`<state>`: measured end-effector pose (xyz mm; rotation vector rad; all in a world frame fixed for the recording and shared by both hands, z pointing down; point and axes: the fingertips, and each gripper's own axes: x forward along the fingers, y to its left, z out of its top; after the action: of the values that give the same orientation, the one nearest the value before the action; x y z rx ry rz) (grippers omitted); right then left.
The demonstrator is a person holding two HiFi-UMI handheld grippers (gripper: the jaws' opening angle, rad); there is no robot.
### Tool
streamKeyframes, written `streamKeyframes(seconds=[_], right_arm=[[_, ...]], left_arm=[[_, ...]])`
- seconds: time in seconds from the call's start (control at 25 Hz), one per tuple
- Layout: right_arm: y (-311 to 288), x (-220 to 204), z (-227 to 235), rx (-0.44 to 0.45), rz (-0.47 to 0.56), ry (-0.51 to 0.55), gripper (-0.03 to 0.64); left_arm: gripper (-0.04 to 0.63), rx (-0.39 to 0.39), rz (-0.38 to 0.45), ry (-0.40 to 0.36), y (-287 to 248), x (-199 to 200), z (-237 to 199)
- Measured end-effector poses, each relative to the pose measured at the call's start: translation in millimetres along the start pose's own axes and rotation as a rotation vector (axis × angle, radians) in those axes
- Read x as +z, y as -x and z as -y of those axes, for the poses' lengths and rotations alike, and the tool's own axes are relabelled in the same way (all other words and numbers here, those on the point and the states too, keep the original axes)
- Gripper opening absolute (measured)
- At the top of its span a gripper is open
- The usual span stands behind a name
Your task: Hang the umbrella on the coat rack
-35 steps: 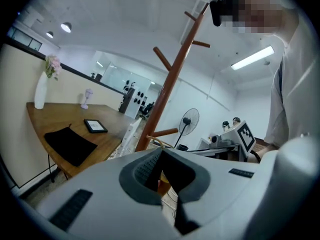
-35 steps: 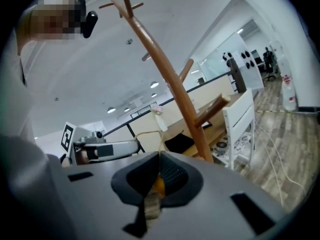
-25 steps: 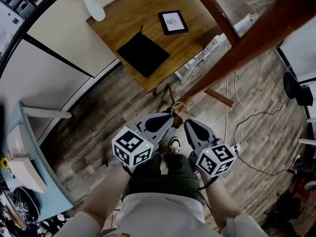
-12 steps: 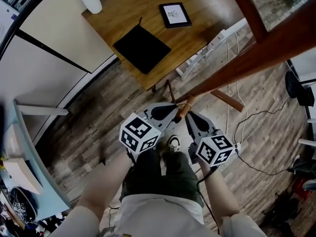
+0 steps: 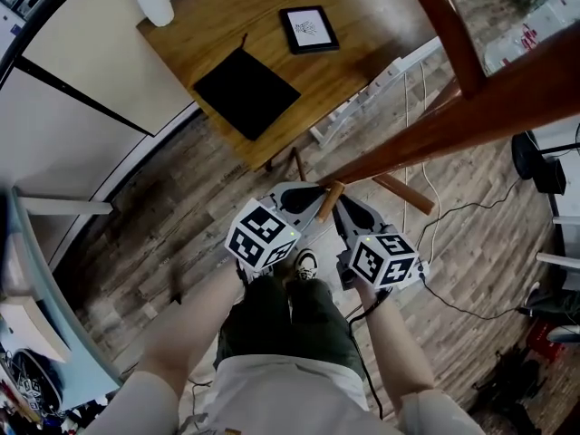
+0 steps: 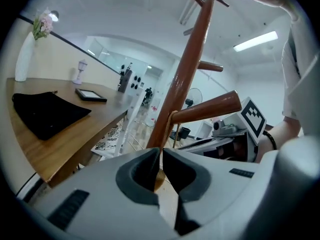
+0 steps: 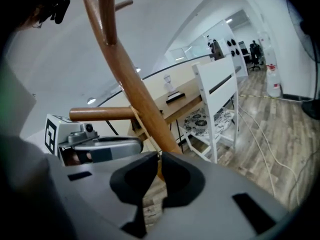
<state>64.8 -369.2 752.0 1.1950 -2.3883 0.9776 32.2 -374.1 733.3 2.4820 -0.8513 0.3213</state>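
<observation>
The brown wooden coat rack pole (image 5: 471, 116) slants across the head view, and a short peg (image 5: 328, 202) sticks out between my two grippers. A thin tan cord loop (image 6: 169, 129) of the umbrella lies over that peg (image 6: 210, 108) close to the pole (image 6: 187, 64) and runs down into the jaws. My left gripper (image 5: 308, 196) (image 6: 161, 154) is shut on the cord. My right gripper (image 5: 343, 208) (image 7: 159, 159) is shut on the same cord (image 7: 145, 129) from the other side of the peg (image 7: 100, 114). The rest of the umbrella is hidden beneath the grippers.
A wooden table (image 5: 272, 25) stands beyond the rack with a black pouch (image 5: 246, 91), a tablet (image 5: 308, 30) and a white vase (image 5: 152, 3). A white chair (image 5: 381, 75) sits by it. Cables (image 5: 453, 216) trail over the plank floor at the right. My shoe (image 5: 304, 263) is below.
Both grippers have moved up to the rack with the cord. The loop that hung free in front of the pole now sits over the peg.
</observation>
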Motion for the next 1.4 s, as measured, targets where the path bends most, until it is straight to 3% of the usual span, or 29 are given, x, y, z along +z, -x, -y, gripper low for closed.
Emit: streamKeyframes(seconds=[0.28,0.84,1.16,1.4], right_arm=[[29,36,-10,-0.028,0.024,0.041,0.017],[129,108,-100,0.010,0.086,0.139,0.005],[180,163,-155,0.016,0.179,0.318,0.005],[225,212,-195,0.073,0.289,0.347,0.004]], left_arm=[[0.002,0.037,0.003,0.001,26,24,0],[0.002,0.114,0.079,-0.028,127,121,53],[0.002,0.160,0.141,-0.102,181,181,85],[0.002,0.175,0.200,-0.143,216,224,114]])
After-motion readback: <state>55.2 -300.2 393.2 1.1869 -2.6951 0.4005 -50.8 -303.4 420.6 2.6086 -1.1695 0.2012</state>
